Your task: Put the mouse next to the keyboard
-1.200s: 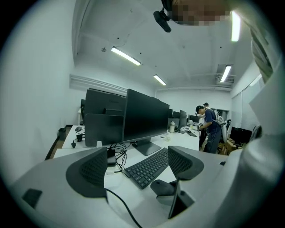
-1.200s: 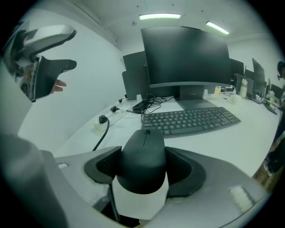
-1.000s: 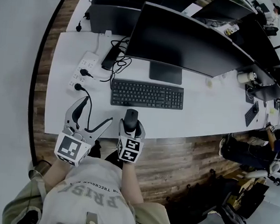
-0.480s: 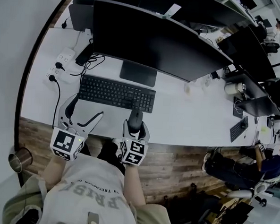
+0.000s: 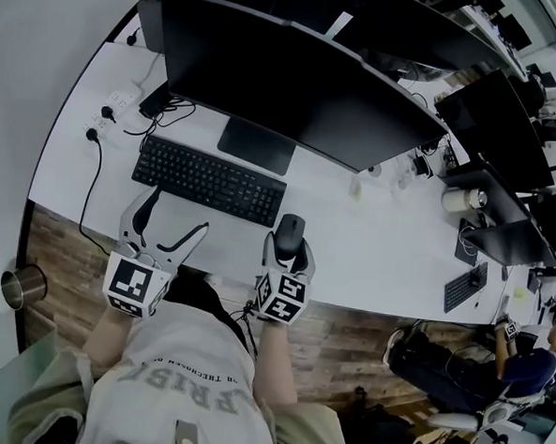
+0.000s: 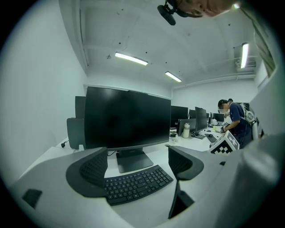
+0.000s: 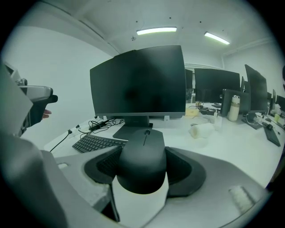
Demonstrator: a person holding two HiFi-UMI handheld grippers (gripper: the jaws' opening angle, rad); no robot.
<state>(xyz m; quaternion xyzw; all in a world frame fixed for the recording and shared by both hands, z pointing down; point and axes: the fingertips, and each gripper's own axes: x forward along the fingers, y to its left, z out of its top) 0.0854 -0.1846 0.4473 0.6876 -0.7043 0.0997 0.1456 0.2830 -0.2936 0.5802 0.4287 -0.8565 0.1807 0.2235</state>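
**Mouse pinched in right tool, just right of keyboard**

Right tool: jaws pressed onto the black mouse, one pad on each flank. The right gripper view agrees: the mouse fills the gap between the pads, with its scroll wheel pointing to the far side, toward the monitor.

Mouse position: over the near strip of the white desk, just right of the right end of the black keyboard and slightly nearer. A narrow gap shows between the two; they are not touching. I cannot tell whether the mouse's underside rests on the desk.

Left tool: jaws spread wide, nothing between them. It sits at the near desk edge, in front of the keyboard's left half. In the left gripper view the keyboard lies beyond the open gap, with the monitor stand behind it.

Surroundings:
- The large dark monitor stands on the far side of the keyboard.
- A white power strip with black cables plugged in lies at far left.
- A metal cup stands on the wood floor at near left.
- Further monitors and desks run off to the far right.
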